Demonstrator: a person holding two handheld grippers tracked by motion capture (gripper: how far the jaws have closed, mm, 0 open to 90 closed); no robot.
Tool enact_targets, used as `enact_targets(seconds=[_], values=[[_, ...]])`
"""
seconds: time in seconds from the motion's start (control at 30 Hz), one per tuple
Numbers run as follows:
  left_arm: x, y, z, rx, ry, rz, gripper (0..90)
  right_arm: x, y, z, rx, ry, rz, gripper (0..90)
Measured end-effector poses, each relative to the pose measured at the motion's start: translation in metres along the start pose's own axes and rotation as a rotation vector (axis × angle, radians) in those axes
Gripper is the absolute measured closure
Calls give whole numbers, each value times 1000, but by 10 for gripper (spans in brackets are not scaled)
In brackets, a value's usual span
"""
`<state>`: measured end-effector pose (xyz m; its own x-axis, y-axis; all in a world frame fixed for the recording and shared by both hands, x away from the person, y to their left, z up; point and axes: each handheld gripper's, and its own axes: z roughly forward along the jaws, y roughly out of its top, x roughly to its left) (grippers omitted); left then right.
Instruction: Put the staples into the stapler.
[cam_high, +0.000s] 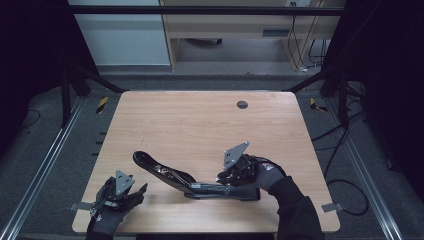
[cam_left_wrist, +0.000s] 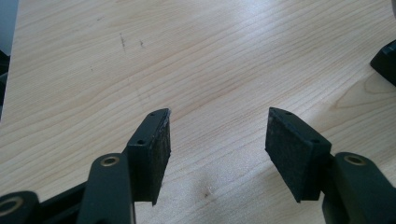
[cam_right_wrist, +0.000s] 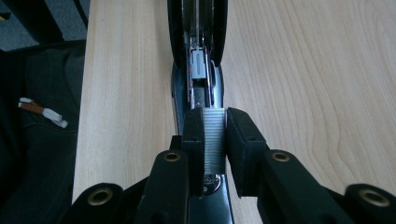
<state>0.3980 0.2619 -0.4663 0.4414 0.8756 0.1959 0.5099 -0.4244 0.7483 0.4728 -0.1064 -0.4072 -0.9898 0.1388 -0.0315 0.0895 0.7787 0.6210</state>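
My right gripper (cam_right_wrist: 215, 140) pinches a staple strip (cam_right_wrist: 215, 142) over the opened stapler (cam_high: 195, 182); left gripper (cam_left_wrist: 217, 135), near it, spread empty.

One black stapler (cam_high: 190, 182), swung open, lies on one wooden bench (cam_high: 200, 125); one strip of staples (cam_right_wrist: 215, 140) sits between two jaws, and two handheld grippers, left (cam_high: 131, 192) and right (cam_high: 225, 176), complete the count
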Motion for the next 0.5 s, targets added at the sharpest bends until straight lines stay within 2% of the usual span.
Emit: enact_targets(seconds=[0.03, 0.5], values=[[0, 0, 0, 0, 0, 0, 400, -1, 0, 2, 6, 2, -14, 778], [0, 0, 0, -1, -1, -3, 399, -1, 2, 13, 32, 13, -16, 778]])
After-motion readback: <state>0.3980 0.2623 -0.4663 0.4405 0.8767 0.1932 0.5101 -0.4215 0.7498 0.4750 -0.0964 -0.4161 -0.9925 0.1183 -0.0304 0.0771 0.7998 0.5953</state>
